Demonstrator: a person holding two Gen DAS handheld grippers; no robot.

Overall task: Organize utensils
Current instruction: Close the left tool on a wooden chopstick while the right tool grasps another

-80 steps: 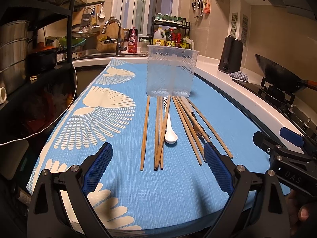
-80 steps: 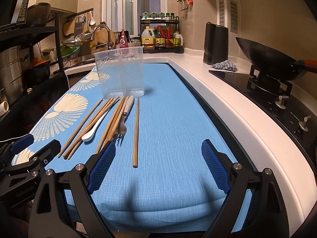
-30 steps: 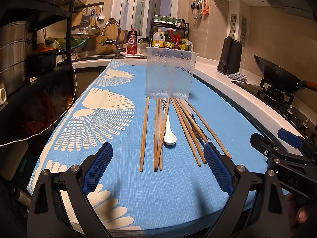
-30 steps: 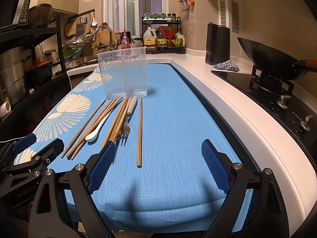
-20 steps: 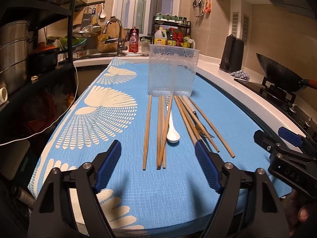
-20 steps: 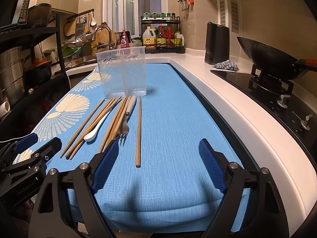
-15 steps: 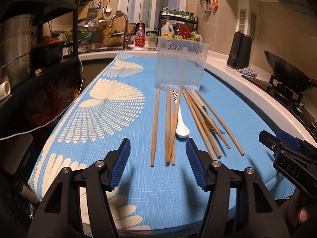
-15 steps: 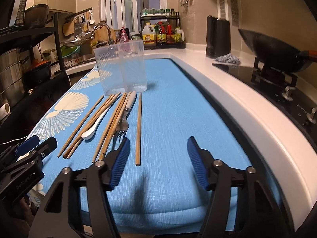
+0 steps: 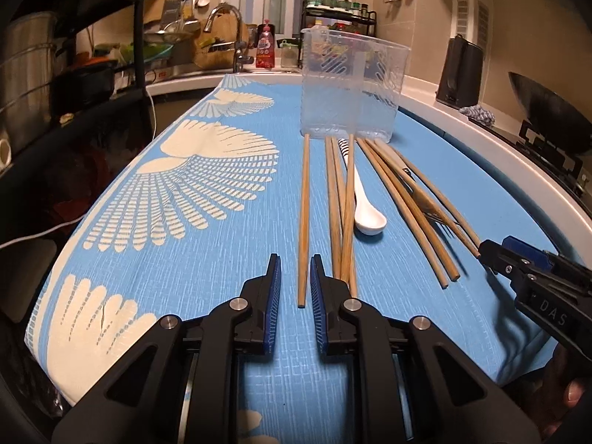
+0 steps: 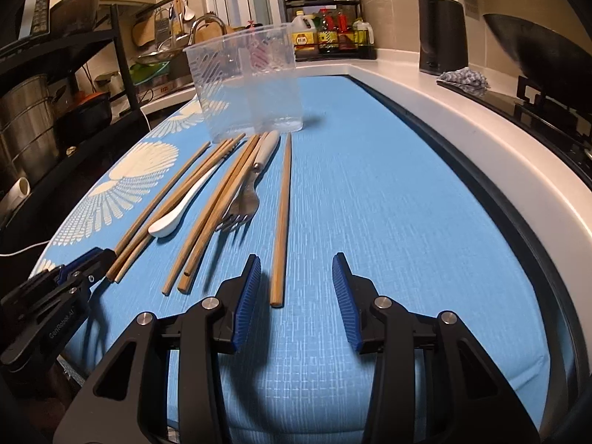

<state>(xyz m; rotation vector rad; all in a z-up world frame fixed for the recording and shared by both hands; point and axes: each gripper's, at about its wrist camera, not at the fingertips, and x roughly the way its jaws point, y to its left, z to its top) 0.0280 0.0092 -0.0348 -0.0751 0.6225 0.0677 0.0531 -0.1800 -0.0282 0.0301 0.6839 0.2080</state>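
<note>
The bamboo chopsticks (image 9: 304,214) are laid beside a ceramic spoon (image 9: 364,207) near the blue mat's (image 9: 222,277) front edge, before the clear holder (image 9: 351,92). Light, stiff, slippery sticks are best pinched near their ends. Left gripper (image 9: 295,310) is narrowed, empty; right gripper (image 10: 296,296) is spread.

black kettle (image 10: 441,37), wok (image 9: 547,118), faucet (image 9: 229,37)

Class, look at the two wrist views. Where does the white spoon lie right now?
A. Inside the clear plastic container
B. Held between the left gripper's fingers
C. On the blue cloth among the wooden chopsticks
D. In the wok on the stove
C: the white spoon lies flat on the blue cloth, between chopsticks, in front of the clear plastic container, which holds no utensils.
</note>
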